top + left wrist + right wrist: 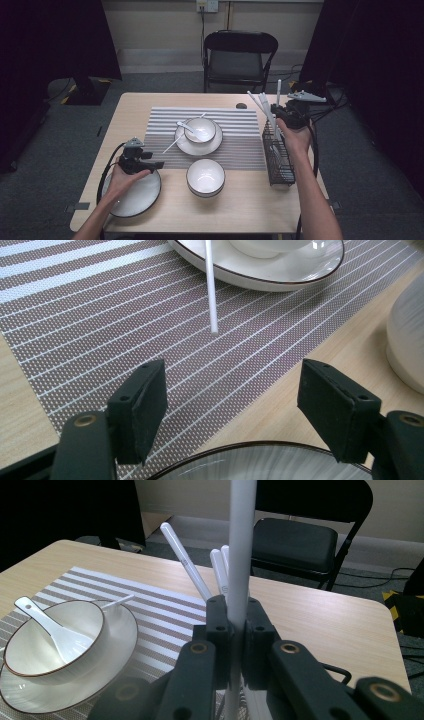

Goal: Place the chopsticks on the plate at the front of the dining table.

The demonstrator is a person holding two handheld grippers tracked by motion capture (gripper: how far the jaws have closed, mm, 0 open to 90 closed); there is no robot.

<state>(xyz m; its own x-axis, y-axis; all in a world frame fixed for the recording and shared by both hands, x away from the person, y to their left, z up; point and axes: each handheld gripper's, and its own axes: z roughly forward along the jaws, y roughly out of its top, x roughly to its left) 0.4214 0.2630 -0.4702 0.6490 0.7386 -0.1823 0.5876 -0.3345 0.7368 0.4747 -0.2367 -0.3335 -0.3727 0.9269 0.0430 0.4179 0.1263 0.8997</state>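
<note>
curtained studio, set dining table (150, 105)

The high view looks forward and down over the whole table (240, 212). Both gripper views sit close – sharing the striped mat (100, 315).

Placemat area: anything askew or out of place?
One white chopstick lies alone, slanted across the striped placemat, one end propped on the plate under the spoon bowl. The other chopsticks stand in the wire rack.

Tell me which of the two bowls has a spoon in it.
The bowl standing on the saucer on the striped placemat; a white spoon lies in it. The nearer bowl sits on bare table.
</note>
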